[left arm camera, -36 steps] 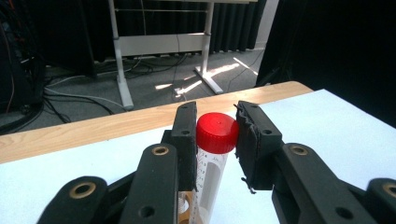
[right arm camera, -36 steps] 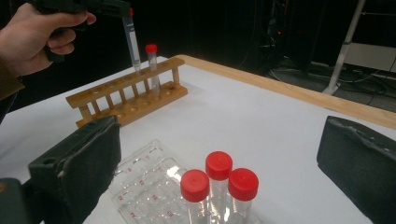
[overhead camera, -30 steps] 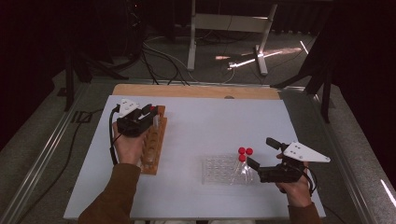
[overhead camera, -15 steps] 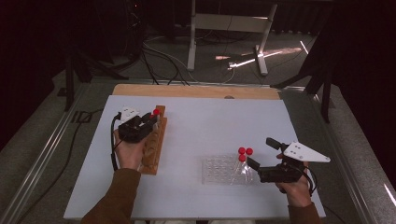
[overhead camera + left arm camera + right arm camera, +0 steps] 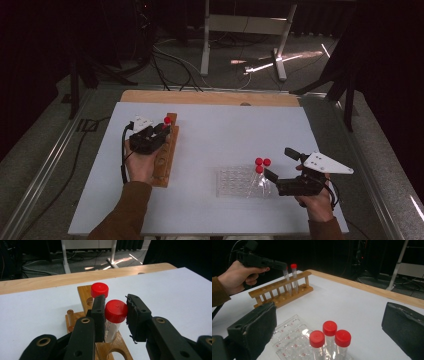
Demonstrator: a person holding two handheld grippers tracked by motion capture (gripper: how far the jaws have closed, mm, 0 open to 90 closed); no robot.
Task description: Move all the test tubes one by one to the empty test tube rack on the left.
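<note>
My left gripper [image 5: 115,305] is shut on a clear tube with a red cap [image 5: 116,312], the pads pressing just below and beside the cap. The tube stands upright, its lower end in a hole of the wooden rack [image 5: 162,167]. A second red-capped tube [image 5: 99,290] stands in the rack just beyond it, also seen from above [image 5: 167,120]. My right gripper [image 5: 280,163] stands open at the right. Just ahead of its wide-apart pads [image 5: 259,325], three red-capped tubes [image 5: 329,333] stand in a clear plastic tray [image 5: 232,181].
A white sheet [image 5: 230,130] covers the table, with a bare wooden strip [image 5: 210,97] along its far edge. The wooden rack has several unfilled holes [image 5: 117,355] on the near side. Cables and a metal stand [image 5: 245,40] lie on the floor beyond the table.
The left hand has sunk a little, taking the held tube down into the wooden rack. The right hand and its gripper have kept still.
</note>
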